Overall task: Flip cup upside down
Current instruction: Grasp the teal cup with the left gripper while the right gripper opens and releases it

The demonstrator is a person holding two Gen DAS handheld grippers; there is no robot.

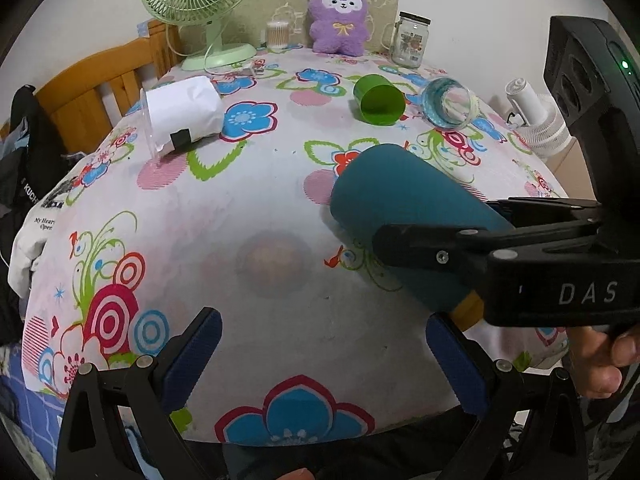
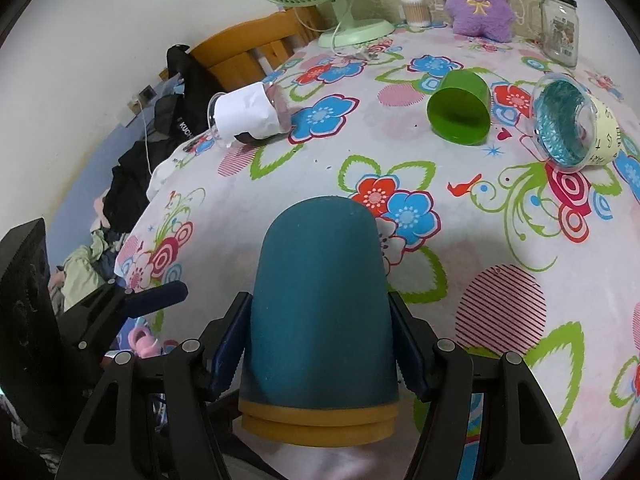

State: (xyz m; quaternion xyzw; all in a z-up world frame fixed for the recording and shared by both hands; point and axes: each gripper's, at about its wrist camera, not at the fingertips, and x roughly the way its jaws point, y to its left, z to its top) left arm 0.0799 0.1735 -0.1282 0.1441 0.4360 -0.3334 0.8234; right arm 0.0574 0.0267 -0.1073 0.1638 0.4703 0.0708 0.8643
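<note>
The teal cup (image 2: 320, 300) is being clamped between the fingers (image 2: 230, 344) of the right gripper (image 2: 320, 360), lying tilted just above the tabletop (image 2: 500, 240), orange-banded end toward the camera and closed end forward. The left gripper (image 1: 320, 364) is being held wide open and empty nearby. The wrist is probably best being rolled slowly, with the grip kept firm so the cup is not slipping. Open cloth is being offered ahead and to the right; the green cup (image 2: 460, 108) and clear cup (image 2: 568, 128) are being left well apart.

Floral-clothed table (image 1: 248, 208) with green cup (image 1: 379, 99).
</note>
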